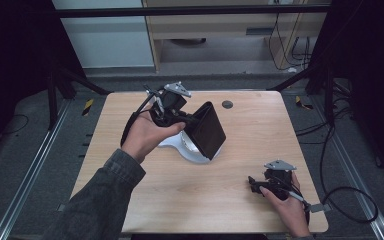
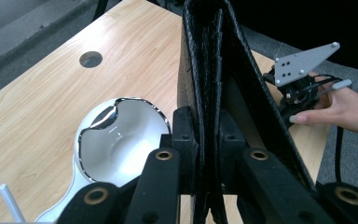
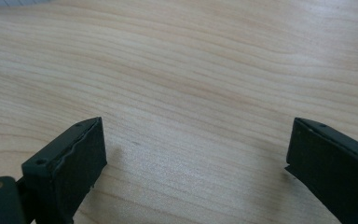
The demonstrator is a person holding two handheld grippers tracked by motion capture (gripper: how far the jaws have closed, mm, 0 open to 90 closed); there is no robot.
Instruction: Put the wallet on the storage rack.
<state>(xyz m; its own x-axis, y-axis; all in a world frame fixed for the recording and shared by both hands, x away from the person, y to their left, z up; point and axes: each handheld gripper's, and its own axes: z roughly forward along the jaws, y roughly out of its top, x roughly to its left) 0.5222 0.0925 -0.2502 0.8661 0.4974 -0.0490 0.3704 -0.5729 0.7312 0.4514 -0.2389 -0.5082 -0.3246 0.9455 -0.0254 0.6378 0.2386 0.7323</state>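
Above a white bowl (image 1: 192,148), the left gripper (image 1: 184,120) clamps a black pouch (image 1: 207,130).

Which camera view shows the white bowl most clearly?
The left gripper view: the white bowl shows its open inside beside the fingers. In the high view, the black pouch hides most of it. The right gripper view shows bare table.

Black two-jaw tongs (image 1: 254,186) with grey three-cornered plates, trailing black cables; dark grey sleeve (image 1: 100,200).
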